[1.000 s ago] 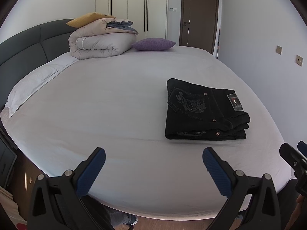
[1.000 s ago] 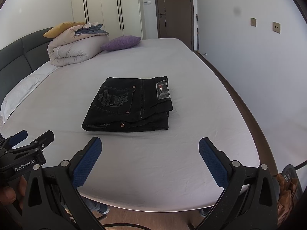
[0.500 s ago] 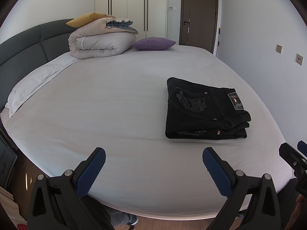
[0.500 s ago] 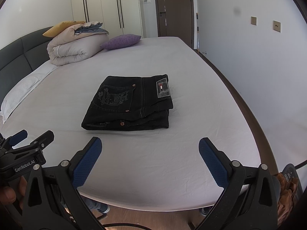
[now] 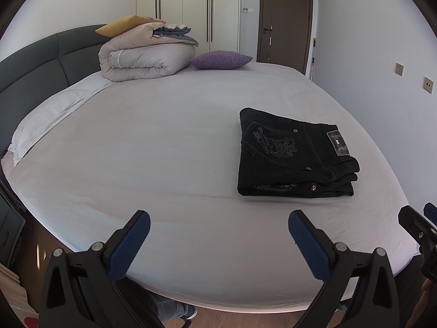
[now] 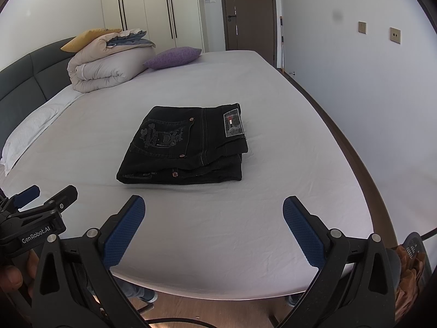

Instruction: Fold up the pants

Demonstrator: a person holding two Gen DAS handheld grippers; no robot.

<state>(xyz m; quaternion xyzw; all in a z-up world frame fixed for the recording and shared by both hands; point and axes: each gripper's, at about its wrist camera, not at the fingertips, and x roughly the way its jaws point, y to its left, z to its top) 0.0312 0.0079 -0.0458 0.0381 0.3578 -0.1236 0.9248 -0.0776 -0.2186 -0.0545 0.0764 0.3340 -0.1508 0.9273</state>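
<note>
Black jeans (image 5: 293,154) lie folded in a compact stack on the white bed sheet (image 5: 164,142), back pocket embroidery and waistband label facing up. In the right wrist view the jeans (image 6: 185,147) sit straight ahead, centre. My left gripper (image 5: 218,235) is open and empty, hovering above the bed's near edge, left of the jeans. My right gripper (image 6: 214,222) is open and empty, just short of the jeans. The left gripper also shows at the left edge of the right wrist view (image 6: 41,199).
A rolled beige duvet (image 5: 144,54) with a yellow pillow and a purple cushion (image 5: 221,59) lie at the head of the bed. A dark headboard (image 5: 30,73) runs along the left. A wall (image 6: 368,95) and a floor strip border the bed's right side.
Both grippers have lifted and drawn back very slightly; the jeans sit a little lower in both views. The jeans themselves have not moved.
</note>
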